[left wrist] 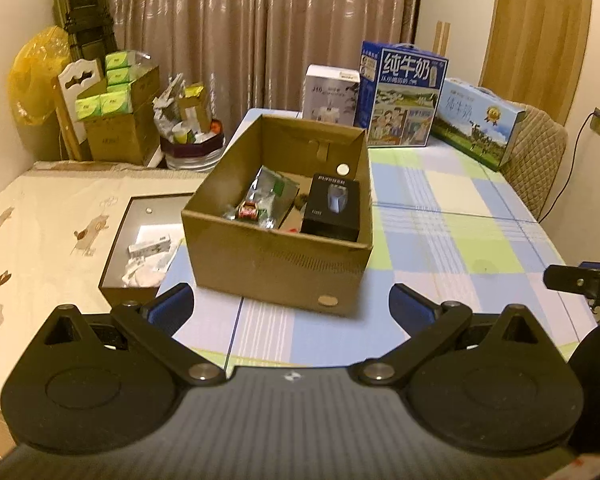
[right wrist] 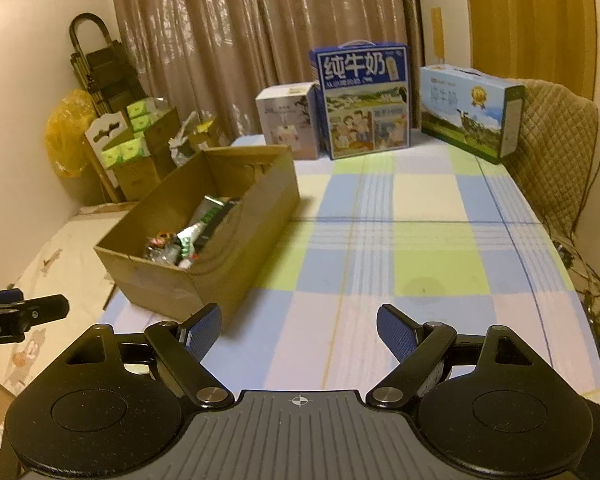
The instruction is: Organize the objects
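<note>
Both grippers idle above the near edge of the bench (right wrist: 400,240), nothing held. Left gripper (left wrist: 292,308): jaws spread wide, empty, aimed at the cardboard box (left wrist: 276,256). Right gripper (right wrist: 300,332): also wide apart, empty, over bare checked cloth with the box off to its left.

Box sits at the bench's left edge, right beside the bed (left wrist: 40,220). Inside: black carton (left wrist: 334,208) against the right wall, crinkly foil packets (left wrist: 268,196) and a small red-wrapped item (left wrist: 247,212) on the left. The rest of the cloth looks clear apart from milk cartons (right wrist: 362,100) along the far edge, so sorting looks mostly done, or the lid is next. A dark tray (left wrist: 140,240) with small bits lies on the bed just beside the box, possibly that lid.

Risks, my guess:
- Box is light cardboard near the edge; a one-sided push could slide or tip it onto the bed.
- Foil packets are slippery and loose; a pinch may skid off.
- The two grippers are close together; reaching across could make them clash.
</note>
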{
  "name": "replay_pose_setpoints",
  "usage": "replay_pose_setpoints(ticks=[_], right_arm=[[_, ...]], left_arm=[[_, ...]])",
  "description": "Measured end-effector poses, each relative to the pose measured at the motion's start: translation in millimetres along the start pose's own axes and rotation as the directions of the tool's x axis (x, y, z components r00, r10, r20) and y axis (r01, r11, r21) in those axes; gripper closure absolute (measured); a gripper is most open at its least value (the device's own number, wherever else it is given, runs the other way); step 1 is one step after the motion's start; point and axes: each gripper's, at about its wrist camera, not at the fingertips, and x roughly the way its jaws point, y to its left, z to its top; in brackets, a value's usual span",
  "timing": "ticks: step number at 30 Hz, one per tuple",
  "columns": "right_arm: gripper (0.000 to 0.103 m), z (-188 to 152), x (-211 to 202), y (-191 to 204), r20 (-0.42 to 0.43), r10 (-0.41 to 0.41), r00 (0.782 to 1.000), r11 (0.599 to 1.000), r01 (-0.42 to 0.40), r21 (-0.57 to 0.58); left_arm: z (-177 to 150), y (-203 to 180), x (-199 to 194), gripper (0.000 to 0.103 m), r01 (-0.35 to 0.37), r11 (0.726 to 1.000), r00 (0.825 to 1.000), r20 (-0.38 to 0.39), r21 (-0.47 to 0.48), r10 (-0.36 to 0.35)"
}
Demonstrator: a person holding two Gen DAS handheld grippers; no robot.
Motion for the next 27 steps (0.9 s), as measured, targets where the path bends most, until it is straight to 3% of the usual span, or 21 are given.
replay_pose_setpoints(ticks=[27], right_arm=[[0.021,-12.6,0.7,-9.8,-0.017,-0.011,1.0,1.0,0.011,-0.007]], left_arm=[[-16.2,-11.2,6.7,0.001,-0.022,1.0,1.0,-0.022,0.005,0.023]])
